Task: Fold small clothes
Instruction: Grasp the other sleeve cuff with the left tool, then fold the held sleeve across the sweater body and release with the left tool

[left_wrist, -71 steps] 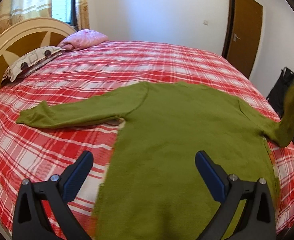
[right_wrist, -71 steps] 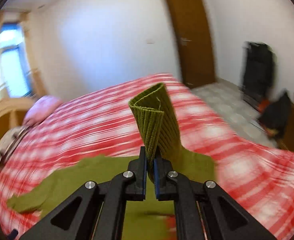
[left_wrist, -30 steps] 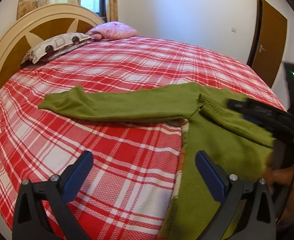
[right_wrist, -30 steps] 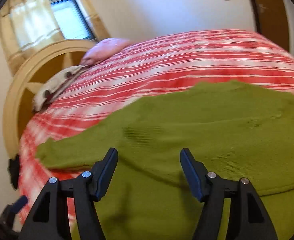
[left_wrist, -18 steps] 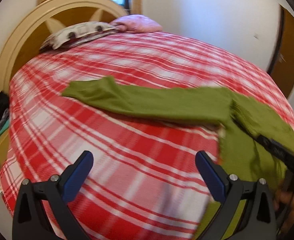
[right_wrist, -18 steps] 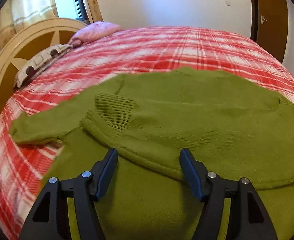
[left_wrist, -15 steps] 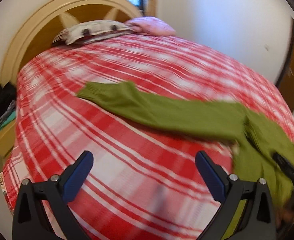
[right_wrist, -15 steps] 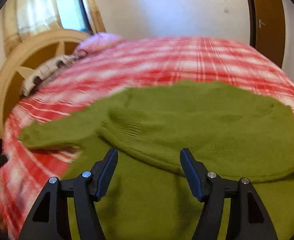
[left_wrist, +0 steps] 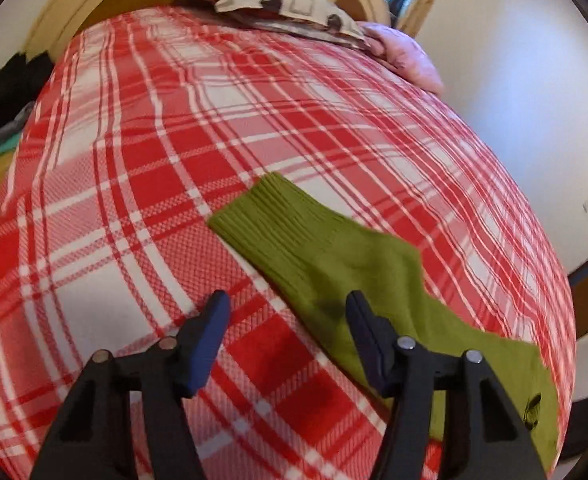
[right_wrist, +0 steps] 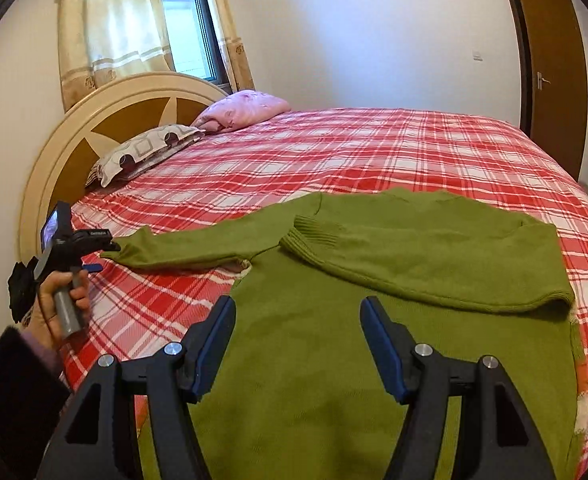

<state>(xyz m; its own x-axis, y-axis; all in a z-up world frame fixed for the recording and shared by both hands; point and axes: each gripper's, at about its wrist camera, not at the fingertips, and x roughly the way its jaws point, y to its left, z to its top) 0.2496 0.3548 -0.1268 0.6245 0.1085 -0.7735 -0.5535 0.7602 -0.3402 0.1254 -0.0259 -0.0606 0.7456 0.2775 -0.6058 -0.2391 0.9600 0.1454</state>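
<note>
A green knit sweater (right_wrist: 374,320) lies flat on the red plaid bed (right_wrist: 374,152). Its right sleeve (right_wrist: 414,264) is folded across the chest. Its left sleeve (right_wrist: 190,248) stretches out to the left, with the ribbed cuff (left_wrist: 270,220) close up in the left wrist view. My left gripper (left_wrist: 286,316) is open and empty just above that sleeve behind the cuff; it also shows in the right wrist view (right_wrist: 94,252) at the cuff. My right gripper (right_wrist: 298,328) is open and empty, above the sweater's body.
A wooden headboard (right_wrist: 106,128) with a patterned pillow (right_wrist: 146,152) and a pink pillow (right_wrist: 246,110) stands at the far left. A brown door (right_wrist: 554,72) is at the right. Dark items (left_wrist: 2,92) sit on a stand beside the bed.
My right gripper let go of the right sleeve after laying it across the chest and drew back. My left gripper swung left to the outstretched sleeve's cuff and narrowed its opening.
</note>
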